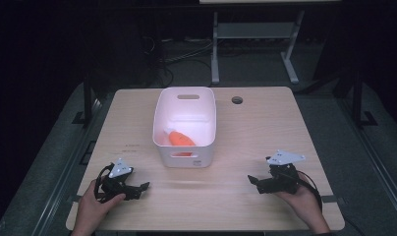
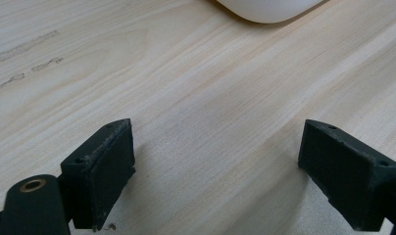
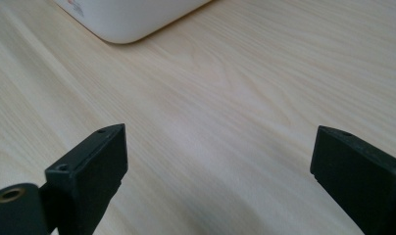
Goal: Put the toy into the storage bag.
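My left claw (image 1: pixel 137 188) sits at the lower left of the high view, jaws spread wide and holding nothing, low over the table (image 1: pixel 245 132). My right claw (image 1: pixel 258 183) mirrors it at the lower right, also wide and empty. Between them, toward the middle of the frame, stands the white bin (image 1: pixel 185 147), and inside it lies an orange object (image 1: pixel 179 138), its long axis running diagonally from upper left to lower right, resting near the bin's near wall.

From either claw the bin lies up and inward; I judge the left claw slightly nearer to it. In the left gripper view the bin's rounded corner (image 2: pixel 269 11) shows at the top edge; in the right gripper view it (image 3: pixel 132 19) fills the upper left, with a small label bearing red marks too blurred to read. Faint grey print on the table (image 1: pixel 131 146) left of the bin is also illegible.
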A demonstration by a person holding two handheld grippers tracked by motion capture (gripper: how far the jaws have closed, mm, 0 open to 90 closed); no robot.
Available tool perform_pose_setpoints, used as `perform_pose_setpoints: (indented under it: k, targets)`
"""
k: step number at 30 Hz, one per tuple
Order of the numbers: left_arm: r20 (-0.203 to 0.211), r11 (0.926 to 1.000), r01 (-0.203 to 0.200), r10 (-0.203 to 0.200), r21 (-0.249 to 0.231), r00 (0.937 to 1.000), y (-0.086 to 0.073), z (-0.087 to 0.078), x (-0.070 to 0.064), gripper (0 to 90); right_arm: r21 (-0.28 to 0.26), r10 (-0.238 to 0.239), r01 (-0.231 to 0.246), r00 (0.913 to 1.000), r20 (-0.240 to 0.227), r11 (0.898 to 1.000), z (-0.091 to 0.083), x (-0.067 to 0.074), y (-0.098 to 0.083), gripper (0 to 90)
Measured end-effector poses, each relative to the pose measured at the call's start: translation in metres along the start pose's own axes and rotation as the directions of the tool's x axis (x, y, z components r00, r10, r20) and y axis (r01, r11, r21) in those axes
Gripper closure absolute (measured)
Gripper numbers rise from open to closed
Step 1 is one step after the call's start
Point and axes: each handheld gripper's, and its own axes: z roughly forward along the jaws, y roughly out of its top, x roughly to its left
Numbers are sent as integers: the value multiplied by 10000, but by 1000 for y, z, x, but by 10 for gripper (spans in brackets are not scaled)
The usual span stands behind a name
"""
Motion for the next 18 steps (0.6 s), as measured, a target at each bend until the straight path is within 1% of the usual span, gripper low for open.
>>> perform_pose_setpoints:
  k: [1, 2, 3, 6, 9, 13, 18]
  targets:
    - [0, 10000, 5, -5, -8, 10000, 0, 0, 0, 127, -35, 68, -68, 10000, 18, 10000, -1, 0, -3, 66]
    - [-1, 10000, -1, 1, -2, 10000, 0, 0, 0, 127, -61, 112, -112, 9999, 105, 9999, -1, -1, -11, 66]
    - [-1, 10000, -1, 1, -2, 10000, 0, 0, 0, 127, -61, 112, -112, 9999, 105, 9999, -1, -1, -11, 66]
    - [-7, 10000, -2, 2, -8, 10000, 0, 0, 0, 127, 23, 213, -214, 9992, 324, 9998, -2, -1, -22, 66]
    - [-6, 10000, -3, 3, -7, 10000, 0, 0, 0, 127, 52, 275, -277, 9991, 333, 9996, -3, 0, -27, 67]
    - [-6, 10000, 5, -5, -3, 10000, 0, 0, 0, 127, 259, 301, -311, 9988, 392, 9992, -4, -2, -37, 66]
    - [-9, 10000, 1, -1, -3, 10000, 0, 0, 0, 127, 415, 391, -409, 9983, 443, 9983, -3, -3, -42, 66]
